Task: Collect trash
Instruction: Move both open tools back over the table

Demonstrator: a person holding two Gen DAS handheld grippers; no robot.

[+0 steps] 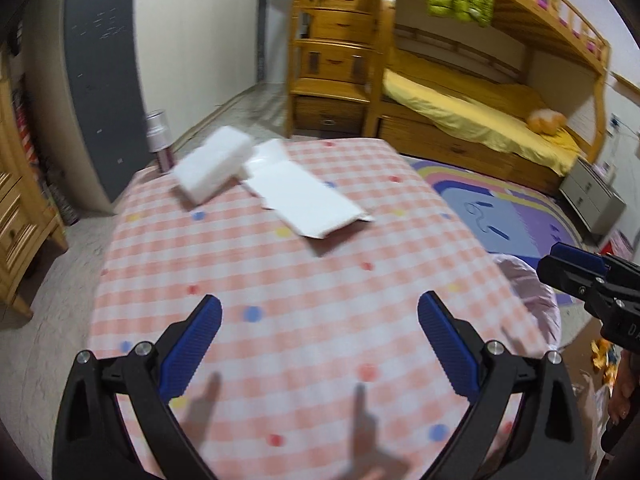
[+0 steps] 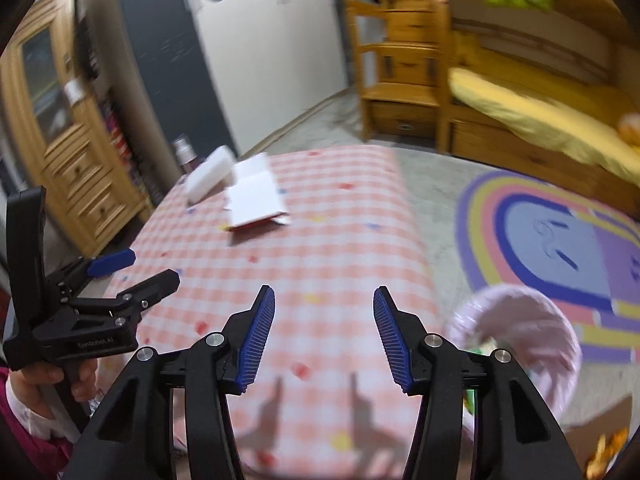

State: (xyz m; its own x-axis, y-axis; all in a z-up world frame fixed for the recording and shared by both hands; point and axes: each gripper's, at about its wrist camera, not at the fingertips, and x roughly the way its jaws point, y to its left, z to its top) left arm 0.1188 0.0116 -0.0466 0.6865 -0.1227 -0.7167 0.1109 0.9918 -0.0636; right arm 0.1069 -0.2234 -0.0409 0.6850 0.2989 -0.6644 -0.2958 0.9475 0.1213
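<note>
A flattened white cardboard box lies on the far half of the pink checked table; it also shows in the right wrist view. A white tissue pack lies to its left, also seen in the right wrist view. My left gripper is open and empty above the near part of the table. My right gripper is open and empty above the table's near right part. A pink-lined trash bin stands on the floor at the table's right.
A silver and pink can stands at the table's far left corner. A wooden bunk bed with yellow sheets is behind, a wooden cabinet at left, a colourful rug at right. Litter lies on the floor near the bin.
</note>
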